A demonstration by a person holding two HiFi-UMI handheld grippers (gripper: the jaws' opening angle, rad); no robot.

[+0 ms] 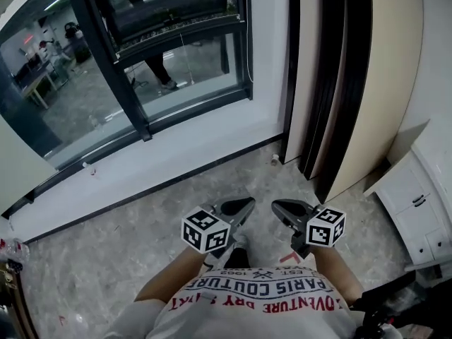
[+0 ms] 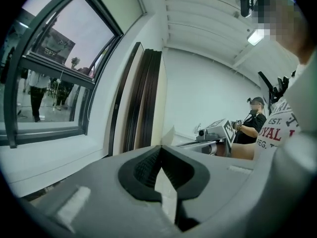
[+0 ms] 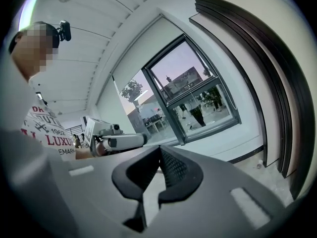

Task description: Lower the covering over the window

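The window (image 1: 141, 55) has a dark frame and a white sill (image 1: 176, 147) and fills the upper left of the head view. A pale blind (image 2: 116, 1) covers only its very top in the left gripper view. A thin cord (image 1: 185, 55) hangs in front of the glass. Both grippers are held low, close to the person's belly and far from the window. My left gripper (image 1: 247, 203) is shut and empty, its pads meeting (image 2: 161, 150). My right gripper (image 1: 277, 207) is also shut with nothing in it (image 3: 159, 150). Their tips point toward each other.
Tall dark-edged panels (image 1: 339, 83) lean against the wall right of the window. A white cabinet (image 1: 413, 203) stands at the far right. A small object (image 1: 275, 159) lies on the marble floor by the panels. Another person in black (image 2: 255, 120) stands behind.
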